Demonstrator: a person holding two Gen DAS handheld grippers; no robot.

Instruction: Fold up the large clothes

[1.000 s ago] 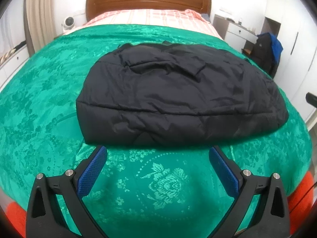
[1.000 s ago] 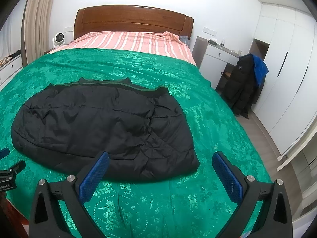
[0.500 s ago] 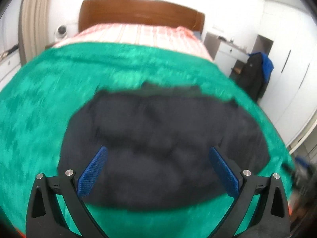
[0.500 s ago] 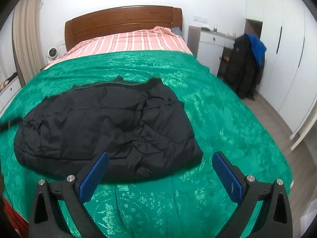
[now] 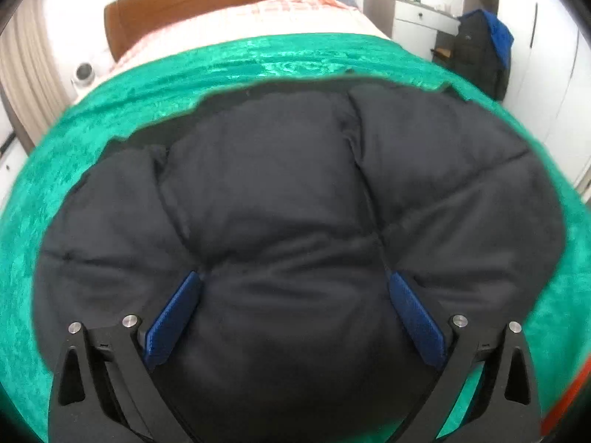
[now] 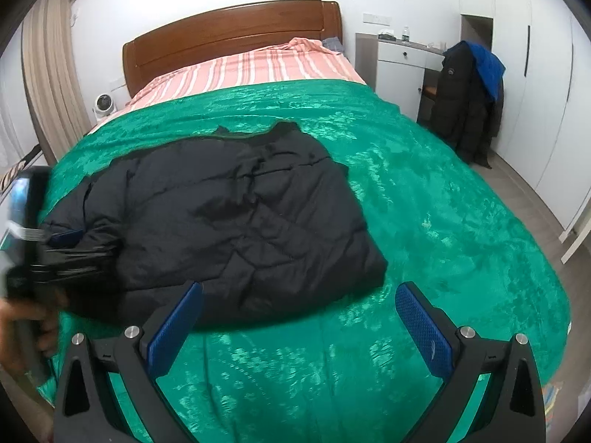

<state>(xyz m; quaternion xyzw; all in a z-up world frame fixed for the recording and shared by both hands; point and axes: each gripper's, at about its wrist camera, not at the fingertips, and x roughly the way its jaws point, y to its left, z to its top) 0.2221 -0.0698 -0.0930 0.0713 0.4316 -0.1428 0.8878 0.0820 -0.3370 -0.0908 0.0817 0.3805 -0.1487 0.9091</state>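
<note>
A black puffer jacket (image 6: 236,217) lies folded on the green bedspread (image 6: 443,221). In the left wrist view the jacket (image 5: 295,192) fills the frame. My left gripper (image 5: 295,280) is open, its blue fingers pressed down into the jacket's near edge with padding bulging between them. The left gripper also shows in the right wrist view (image 6: 62,238) at the jacket's left end. My right gripper (image 6: 299,291) is open and empty, above the bedspread just in front of the jacket's near right corner.
A wooden headboard (image 6: 232,33) and a striped pink sheet (image 6: 251,70) lie beyond the bedspread. A white nightstand (image 6: 402,70) and a chair draped with dark and blue coats (image 6: 469,99) stand to the right, by white wardrobes. A small fan (image 6: 103,105) sits at the left.
My left gripper has moved forward from the bare bedspread onto the jacket's near edge, jaws still open. My right gripper has shifted a little toward the jacket's right corner.
</note>
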